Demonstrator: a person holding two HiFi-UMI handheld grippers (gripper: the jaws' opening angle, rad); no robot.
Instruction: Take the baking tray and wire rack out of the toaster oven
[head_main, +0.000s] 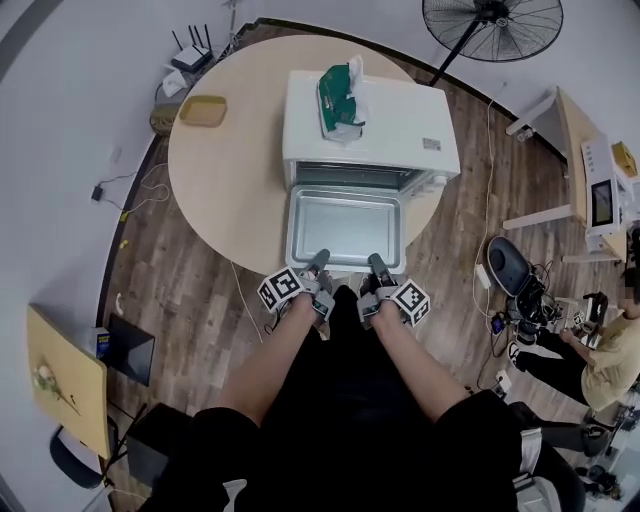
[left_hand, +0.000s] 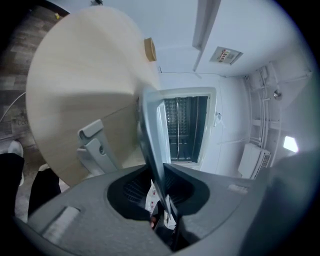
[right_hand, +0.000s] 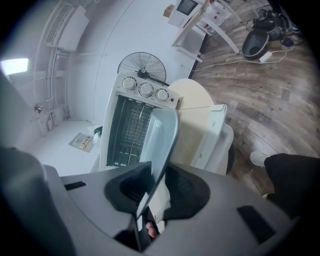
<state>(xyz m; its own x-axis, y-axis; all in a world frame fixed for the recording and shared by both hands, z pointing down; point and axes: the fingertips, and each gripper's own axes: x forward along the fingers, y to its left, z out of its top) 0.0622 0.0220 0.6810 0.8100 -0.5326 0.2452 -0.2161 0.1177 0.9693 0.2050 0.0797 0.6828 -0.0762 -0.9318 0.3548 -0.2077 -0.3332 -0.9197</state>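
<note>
A white toaster oven (head_main: 370, 125) stands on the round table (head_main: 225, 185) with its front open. The grey baking tray (head_main: 345, 228) sticks out in front of the oven, and both grippers hold its near rim. My left gripper (head_main: 318, 263) is shut on the rim's left part and my right gripper (head_main: 377, 265) on its right part. In the left gripper view the tray (left_hand: 150, 132) runs edge-on between the jaws of the left gripper (left_hand: 159, 192). The right gripper (right_hand: 156, 192) pinches the tray (right_hand: 162, 137) the same way. The wire rack (right_hand: 131, 125) lies inside the oven cavity (left_hand: 182, 127).
A green tissue pack (head_main: 341, 100) lies on the oven's top. A yellow dish (head_main: 203, 110) sits at the table's far left. A standing fan (head_main: 492, 25) is behind the table, and a seated person (head_main: 612, 350) and cables are at the right.
</note>
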